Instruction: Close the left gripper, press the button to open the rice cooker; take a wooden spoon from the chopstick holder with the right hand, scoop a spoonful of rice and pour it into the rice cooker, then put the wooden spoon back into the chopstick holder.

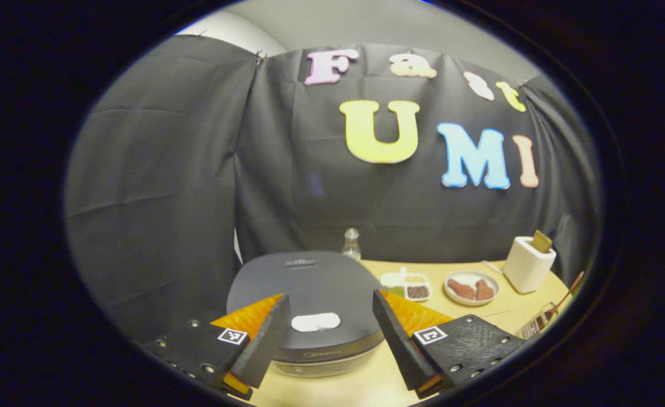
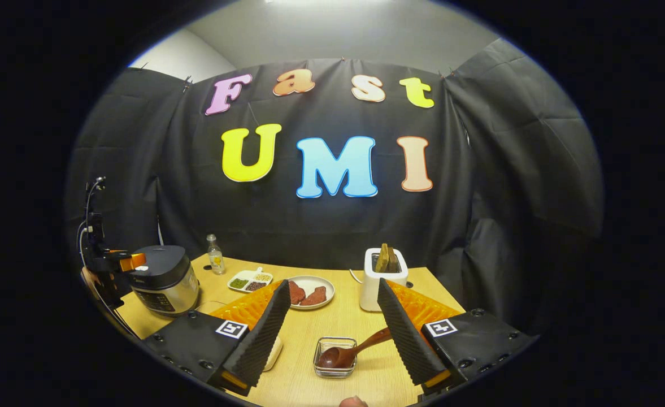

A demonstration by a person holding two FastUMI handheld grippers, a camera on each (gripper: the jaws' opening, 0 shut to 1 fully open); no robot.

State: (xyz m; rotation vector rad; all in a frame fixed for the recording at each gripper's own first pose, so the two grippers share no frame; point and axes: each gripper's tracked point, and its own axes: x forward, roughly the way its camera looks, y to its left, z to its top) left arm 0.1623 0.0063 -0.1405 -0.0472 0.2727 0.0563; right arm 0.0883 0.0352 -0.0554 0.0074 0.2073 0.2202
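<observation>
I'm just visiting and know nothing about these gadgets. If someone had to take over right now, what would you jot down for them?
Left gripper: open, hovering over the closed rice cooker, above its white button.
Right gripper: open, holding nothing, above the wooden spoon, which rests in a small glass holder on the table.
Done: nothing yet; the lid is shut.
Left: close the left gripper, press the button, take the spoon, scoop rice, pour, return the spoon.

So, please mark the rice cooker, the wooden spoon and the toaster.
rice cooker [image 1: 309, 282]: left gripper view, on its closed lid.
wooden spoon [image 2: 335, 357]: right gripper view, on its bowl.
toaster [image 2: 373, 288]: right gripper view, on its front wall.
</observation>
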